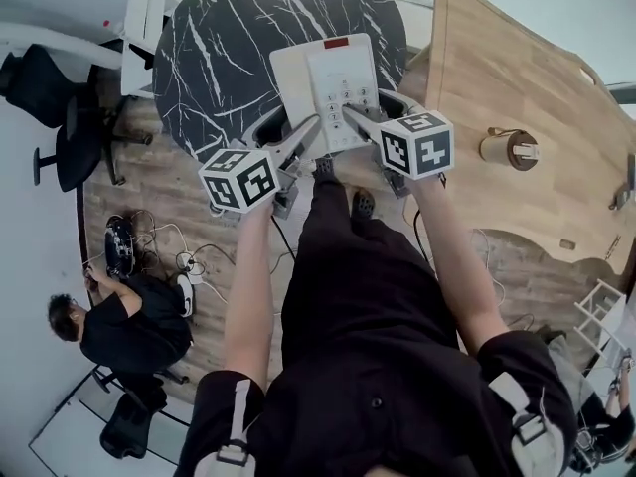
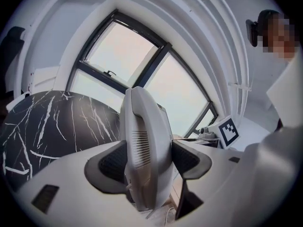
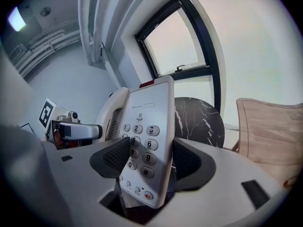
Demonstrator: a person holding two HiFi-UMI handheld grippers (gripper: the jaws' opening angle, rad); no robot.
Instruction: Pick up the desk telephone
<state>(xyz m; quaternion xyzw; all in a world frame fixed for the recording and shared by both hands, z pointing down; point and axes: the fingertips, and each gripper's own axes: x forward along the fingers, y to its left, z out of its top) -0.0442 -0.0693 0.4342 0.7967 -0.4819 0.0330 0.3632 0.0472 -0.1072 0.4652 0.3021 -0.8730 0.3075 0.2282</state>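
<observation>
The white desk telephone (image 1: pixel 328 85) hangs in the air above the round black marble table (image 1: pixel 224 58), held from both sides. My left gripper (image 1: pixel 295 130) is shut on its handset side; in the left gripper view the grey-white handset (image 2: pixel 144 150) stands upright between the dark pads (image 2: pixel 111 162). My right gripper (image 1: pixel 365 114) is shut on the keypad side. The right gripper view shows the numbered keys (image 3: pixel 142 148) and a red strip at the telephone's top edge, with the pads (image 3: pixel 187 160) pressing on both sides. The phone's underside is hidden.
A light wooden table (image 1: pixel 517 87) with a small round object (image 1: pixel 509 149) stands at the right. At the left are a black office chair (image 1: pixel 70 132), cables (image 1: pixel 149 246) on the wood floor and a person (image 1: pixel 119 326) crouching. Large windows (image 2: pixel 142 74) lie ahead.
</observation>
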